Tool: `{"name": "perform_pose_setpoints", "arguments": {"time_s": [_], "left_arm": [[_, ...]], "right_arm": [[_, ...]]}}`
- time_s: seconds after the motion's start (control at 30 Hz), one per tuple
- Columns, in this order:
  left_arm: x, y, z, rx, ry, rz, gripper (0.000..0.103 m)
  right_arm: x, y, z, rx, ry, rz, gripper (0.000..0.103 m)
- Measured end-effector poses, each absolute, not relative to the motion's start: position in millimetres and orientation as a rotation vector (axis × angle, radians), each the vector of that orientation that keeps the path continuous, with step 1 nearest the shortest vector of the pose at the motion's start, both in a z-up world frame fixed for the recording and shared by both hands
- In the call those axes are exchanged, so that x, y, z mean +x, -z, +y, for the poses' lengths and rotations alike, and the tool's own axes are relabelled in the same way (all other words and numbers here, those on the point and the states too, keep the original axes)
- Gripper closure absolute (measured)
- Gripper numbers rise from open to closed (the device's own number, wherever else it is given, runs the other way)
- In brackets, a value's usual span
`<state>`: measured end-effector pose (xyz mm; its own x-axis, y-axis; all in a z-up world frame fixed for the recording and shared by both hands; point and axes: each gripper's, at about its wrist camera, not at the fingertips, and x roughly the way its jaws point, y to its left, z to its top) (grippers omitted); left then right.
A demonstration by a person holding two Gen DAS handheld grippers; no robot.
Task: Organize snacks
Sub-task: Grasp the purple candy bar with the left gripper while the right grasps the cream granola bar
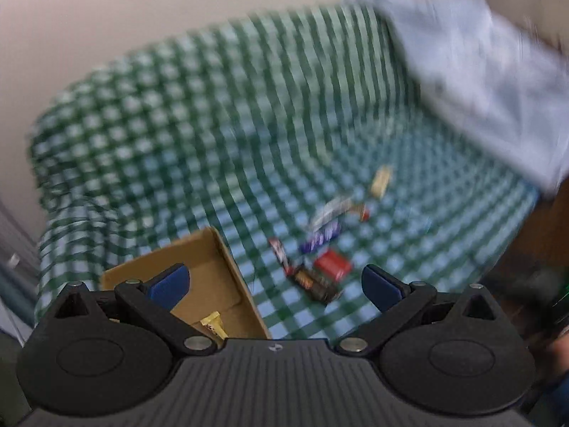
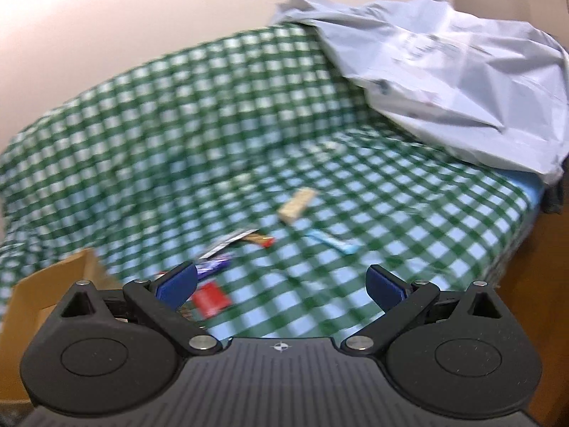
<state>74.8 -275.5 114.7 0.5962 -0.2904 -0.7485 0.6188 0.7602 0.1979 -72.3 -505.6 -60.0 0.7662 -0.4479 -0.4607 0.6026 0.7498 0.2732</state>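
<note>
Several wrapped snack bars lie scattered on a green checked cloth: a red pack, a dark bar, a purple bar, a silver wrapper and a tan bar. A brown cardboard box sits at the lower left, with a gold-wrapped snack inside. My left gripper is open above the box's right wall, holding nothing. My right gripper is open above the cloth. In the right wrist view I see the red pack, tan bar, a light blue bar and the box. Both views are blurred.
A crumpled pale grey plastic bag lies at the far right of the cloth. A plain wall stands behind. The cloth's right edge drops to a wooden surface. Bare checked cloth stretches beyond the snacks.
</note>
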Motion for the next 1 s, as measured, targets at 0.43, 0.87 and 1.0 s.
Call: {"name": "perform_pose_setpoints", "arguments": {"time_s": [0.43, 0.87, 1.0], "left_arm": [[281, 144, -432, 0.564, 0.595, 1.024, 0.001], [354, 244, -490, 0.513, 0.570, 1.232, 0.007], [356, 225, -484, 0.453, 0.615, 1.209, 0.085]], "right_arm": [[141, 111, -664, 0.477, 0.565, 0.486, 0.002], [313, 223, -732, 0.479, 0.664, 0.662, 0.000], [315, 222, -713, 0.285, 0.635, 0.633, 0.047]]}}
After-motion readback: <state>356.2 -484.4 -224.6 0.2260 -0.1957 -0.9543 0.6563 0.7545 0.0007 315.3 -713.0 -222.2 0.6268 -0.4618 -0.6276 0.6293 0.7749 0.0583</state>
